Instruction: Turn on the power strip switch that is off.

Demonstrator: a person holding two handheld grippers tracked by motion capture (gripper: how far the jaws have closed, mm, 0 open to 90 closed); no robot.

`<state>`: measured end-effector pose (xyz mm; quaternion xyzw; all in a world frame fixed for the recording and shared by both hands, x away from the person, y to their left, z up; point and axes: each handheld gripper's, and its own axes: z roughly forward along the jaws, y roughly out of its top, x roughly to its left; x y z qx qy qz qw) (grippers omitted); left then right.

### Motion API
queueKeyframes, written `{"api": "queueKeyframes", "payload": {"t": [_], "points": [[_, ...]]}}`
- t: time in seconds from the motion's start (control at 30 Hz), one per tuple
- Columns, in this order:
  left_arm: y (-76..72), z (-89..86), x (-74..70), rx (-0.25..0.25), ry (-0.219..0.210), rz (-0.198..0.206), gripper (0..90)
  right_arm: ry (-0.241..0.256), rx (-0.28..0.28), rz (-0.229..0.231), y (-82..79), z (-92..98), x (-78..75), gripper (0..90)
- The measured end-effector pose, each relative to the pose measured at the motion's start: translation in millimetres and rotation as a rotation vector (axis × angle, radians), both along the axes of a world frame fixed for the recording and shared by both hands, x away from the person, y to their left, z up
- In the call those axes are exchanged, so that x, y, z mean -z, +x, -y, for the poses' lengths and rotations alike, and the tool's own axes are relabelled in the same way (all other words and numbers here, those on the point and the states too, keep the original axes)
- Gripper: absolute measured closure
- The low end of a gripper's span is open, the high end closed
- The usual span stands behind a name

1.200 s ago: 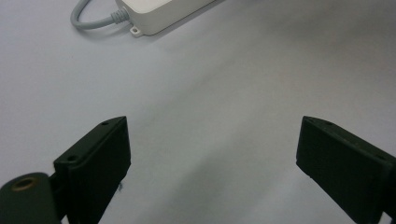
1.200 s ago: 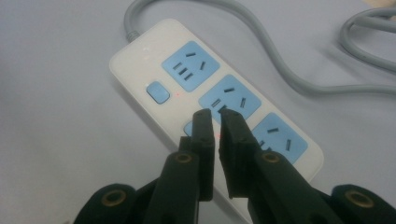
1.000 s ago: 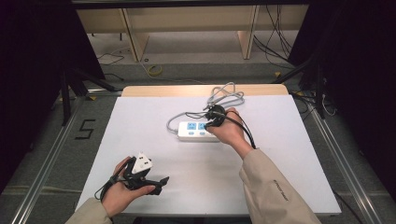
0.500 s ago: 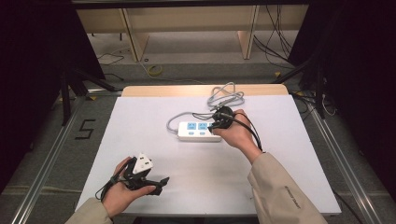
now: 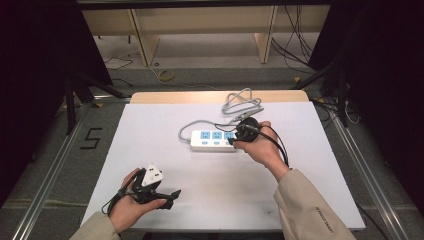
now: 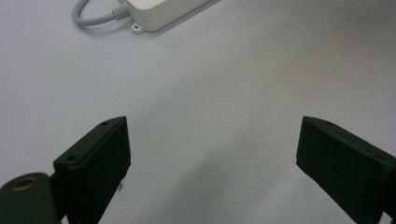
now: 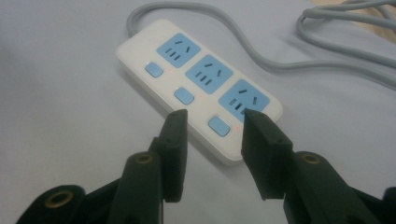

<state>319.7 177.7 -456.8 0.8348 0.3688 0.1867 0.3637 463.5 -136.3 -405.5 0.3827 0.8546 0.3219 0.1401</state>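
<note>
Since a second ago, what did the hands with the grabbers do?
The right gripper slid a little toward the near right end of the power strip, jaws partly open around its last blue button, gripping nothing. The left gripper stayed open near the table's front edge. The strip and its grey cord did not move.

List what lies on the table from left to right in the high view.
Left gripper → power strip → right gripper at the strip's right end.

High view overhead, forward-down; claw views close, all sharing power strip (image 5: 214,140).
</note>
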Motion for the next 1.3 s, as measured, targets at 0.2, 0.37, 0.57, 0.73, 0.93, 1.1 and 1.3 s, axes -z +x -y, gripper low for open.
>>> {"api": "queueKeyframes", "payload": {"t": [0.2,0.37,0.57,0.73,0.93,1.1,1.3], "points": [[0.2,-0.1,-0.1,-0.002,-0.001,-0.001,9.6,0.017,0.006,0.007,-8.5,9.1,-2.4,57.3],[1.2,0.3,0.8,-0.002,-0.005,-0.004,9.6,0.027,0.009,0.004,-15.9,17.1,-1.1,54.8],[1.1,0.3,0.4,-0.005,-0.007,-0.003,9.6,0.047,0.018,0.007,-22.6,27.0,-0.7,51.6],[1.3,0.0,0.6,-0.006,-0.005,-0.005,9.6,0.054,0.017,0.006,-30.1,34.6,-0.9,50.6],[1.4,0.1,1.0,-0.006,-0.004,-0.007,9.6,0.091,0.018,0.006,-40.1,43.7,-1.9,46.7],[1.9,-0.7,1.2,-0.009,-0.003,-0.005,9.6,0.113,0.005,0.005,-48.7,48.4,0.1,44.8],[2.0,-1.0,1.3,-0.01,-0.001,-0.006,9.6,0.124,0.007,0.015,-59.5,56.3,7.8,42.6]]}}
